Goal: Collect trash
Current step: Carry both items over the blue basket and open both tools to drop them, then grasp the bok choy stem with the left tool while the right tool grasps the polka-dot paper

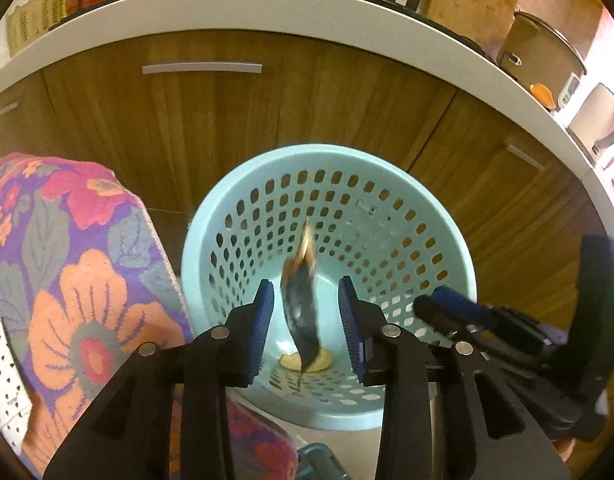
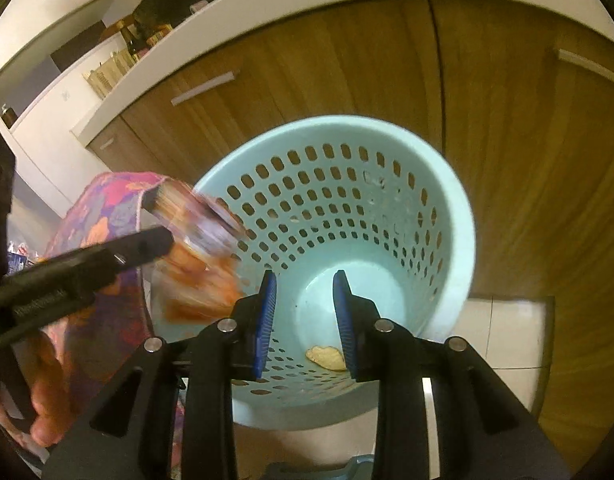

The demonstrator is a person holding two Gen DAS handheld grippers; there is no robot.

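Note:
A light blue perforated waste basket point(image 1: 387, 184) stands on the floor against wooden cabinets; it also shows in the right wrist view point(image 2: 447, 184). A pale yellow scrap point(image 1: 325, 360) lies on its bottom, also seen from the right point(image 2: 325, 358). My left gripper point(image 1: 307, 320) is open above the basket. A dark and orange wrapper point(image 1: 301, 300) hangs blurred between its pads, touching neither. In the right wrist view the wrapper point(image 2: 199, 280) is a blur at the basket's left rim beside the left gripper's fingers point(image 2: 147, 246). My right gripper point(image 2: 305, 316) is open and empty over the basket.
A floral cloth point(image 1: 75, 272) drapes over something left of the basket. Wooden cabinet doors point(image 1: 227, 120) with metal handles stand behind, under a white countertop point(image 1: 267, 12) with a stove and pots. Pale floor tiles point(image 2: 503, 332) lie right of the basket.

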